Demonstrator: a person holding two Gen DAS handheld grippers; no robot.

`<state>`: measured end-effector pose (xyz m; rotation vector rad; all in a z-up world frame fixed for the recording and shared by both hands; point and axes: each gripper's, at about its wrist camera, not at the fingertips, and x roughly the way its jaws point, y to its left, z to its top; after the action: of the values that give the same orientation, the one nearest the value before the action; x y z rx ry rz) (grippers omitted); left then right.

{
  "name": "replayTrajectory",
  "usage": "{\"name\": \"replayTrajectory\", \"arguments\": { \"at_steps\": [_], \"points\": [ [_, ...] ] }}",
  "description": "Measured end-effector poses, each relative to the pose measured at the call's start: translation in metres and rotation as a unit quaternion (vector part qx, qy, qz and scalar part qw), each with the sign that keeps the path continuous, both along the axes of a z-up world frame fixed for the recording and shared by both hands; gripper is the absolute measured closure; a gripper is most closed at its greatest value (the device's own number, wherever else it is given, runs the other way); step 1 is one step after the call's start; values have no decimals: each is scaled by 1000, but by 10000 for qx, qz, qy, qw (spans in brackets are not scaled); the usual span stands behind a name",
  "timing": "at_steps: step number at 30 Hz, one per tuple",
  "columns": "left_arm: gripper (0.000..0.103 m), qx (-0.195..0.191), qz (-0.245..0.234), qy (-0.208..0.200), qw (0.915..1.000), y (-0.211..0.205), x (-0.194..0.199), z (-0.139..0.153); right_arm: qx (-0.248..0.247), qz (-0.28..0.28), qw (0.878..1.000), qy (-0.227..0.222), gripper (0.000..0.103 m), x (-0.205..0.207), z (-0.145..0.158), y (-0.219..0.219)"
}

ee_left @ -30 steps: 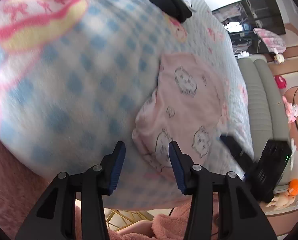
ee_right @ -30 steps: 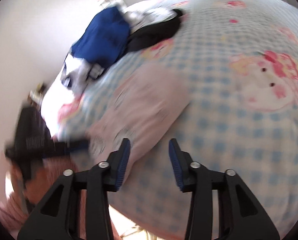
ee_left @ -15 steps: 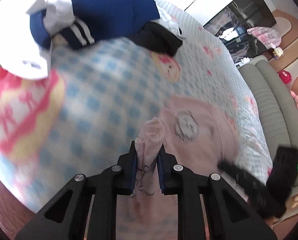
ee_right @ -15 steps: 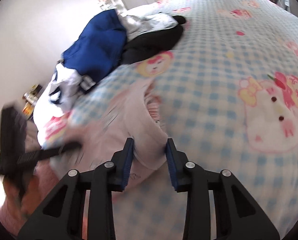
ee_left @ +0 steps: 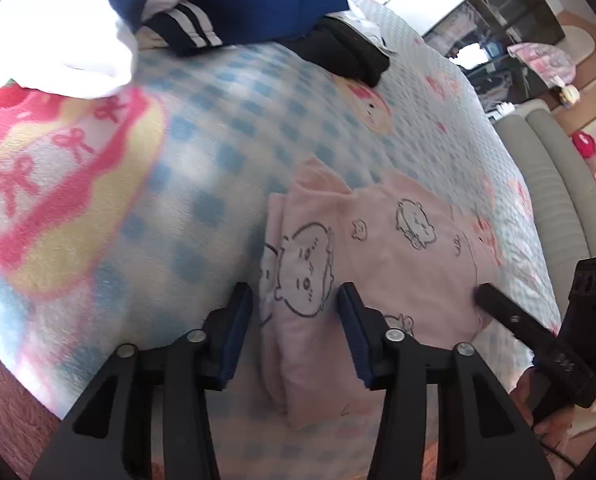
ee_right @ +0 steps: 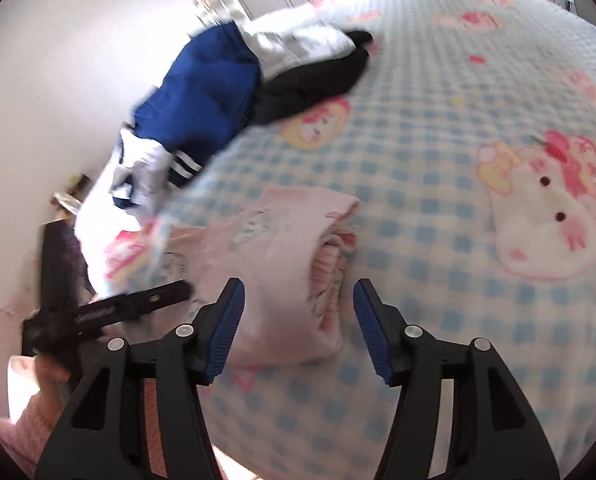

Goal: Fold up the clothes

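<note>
A pink printed garment [ee_left: 377,264] lies folded into a thick packet on the checked bed blanket [ee_left: 202,184], near its six o'clock edge. Our left gripper [ee_left: 296,332] and right gripper [ee_right: 296,324] gape, released — flanking its ends, likely to square it. Other clothes [ee_right: 218,92] are heaped at eleven o'clock.

No text, brand, number or sign could be read in either view. The pink garment [ee_left: 381,256] carried only line-drawn cartoon animal faces, with no lettering among them. The blue checked blanket [ee_right: 437,152] showed cartoon characters and bows, but no words. A pale marking ran along the side of the left gripper [ee_right: 110,310] as seen from the right wrist camera; it was too blurred to make out.
</note>
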<state>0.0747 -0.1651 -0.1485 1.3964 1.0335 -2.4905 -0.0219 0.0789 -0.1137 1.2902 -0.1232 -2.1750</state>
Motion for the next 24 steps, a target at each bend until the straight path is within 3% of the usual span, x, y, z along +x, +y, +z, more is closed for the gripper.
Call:
{"name": "replayTrajectory", "arguments": {
  "at_steps": [3, 6, 7, 10, 11, 12, 14, 18, 21, 24],
  "points": [
    [63, 403, 123, 140, 9990, -15, 1, -3, 514, -144, 9985, 124, 46, -11, -15, -8],
    [63, 624, -196, 224, 9976, -15, 2, -6, 264, 37, 9993, -274, 46, -17, -29, -11],
    [58, 708, -297, 252, 9967, -15, 2, -7, 181, 98, 9990, -407, 46, -19, -34, -11],
    [49, 1073, -501, 324, 9924, -7, -3, -12, -70, 278, 9964, -804, 38, -25, -47, -13],
    [50, 984, -508, 285, 9934, -2, -7, -13, -153, 339, 9949, -936, 32, -27, -52, -14],
    [52, 840, -511, 235, 9949, 2, -10, -14, -236, 399, 9932, -1067, 32, -30, -56, -15],
    [74, 567, -525, 178, 9968, 11, -14, -11, -392, 504, 9894, -1307, 35, -33, -65, -16],
    [83, 379, -867, 541, 9940, 27, -12, 21, -378, 293, 9943, -951, 56, -27, -43, -8],
    [83, 526, -1265, 649, 9885, 44, -28, 42, -273, 23, 9977, -614, 57, -19, -21, 9],
    [83, 414, -1742, 749, 9810, 80, -52, 61, -363, -354, 9978, -438, 57, -12, -1, 45]
  ]
}}
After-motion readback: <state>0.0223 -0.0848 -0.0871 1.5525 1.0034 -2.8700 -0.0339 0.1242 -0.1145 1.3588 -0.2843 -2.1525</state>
